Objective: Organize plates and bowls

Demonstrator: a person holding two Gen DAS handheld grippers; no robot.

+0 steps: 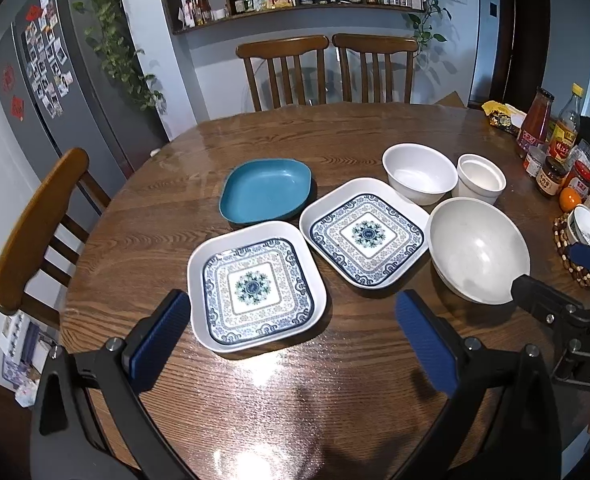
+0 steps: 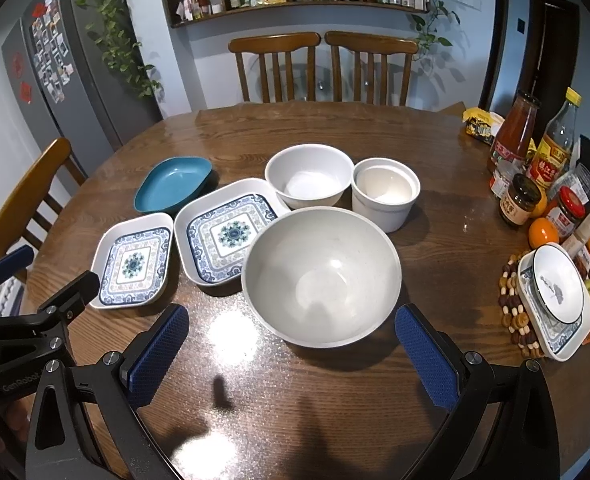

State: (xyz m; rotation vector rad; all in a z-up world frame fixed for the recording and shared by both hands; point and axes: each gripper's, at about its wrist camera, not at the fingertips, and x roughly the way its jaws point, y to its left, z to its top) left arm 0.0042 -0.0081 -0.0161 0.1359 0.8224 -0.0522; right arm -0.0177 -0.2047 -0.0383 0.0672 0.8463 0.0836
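Two square blue-patterned plates lie side by side on the round wooden table: the near one (image 1: 257, 286) (image 2: 133, 262) and the far one (image 1: 365, 232) (image 2: 225, 232). A teal dish (image 1: 265, 190) (image 2: 173, 184) sits behind them. A large grey bowl (image 1: 477, 250) (image 2: 321, 276), a white bowl (image 1: 419, 172) (image 2: 309, 176) and a white straight-sided cup (image 1: 481, 178) (image 2: 385, 192) stand to the right. My left gripper (image 1: 295, 344) is open and empty just before the near plate. My right gripper (image 2: 293, 354) is open and empty just before the grey bowl.
A small bowl on a patterned plate (image 2: 555, 300) rests on a beaded mat (image 2: 513, 312) at the table's right edge. Bottles and jars (image 2: 535, 164) and oranges (image 2: 543, 234) crowd the right side. Wooden chairs (image 1: 323, 68) stand behind and left (image 1: 31, 232).
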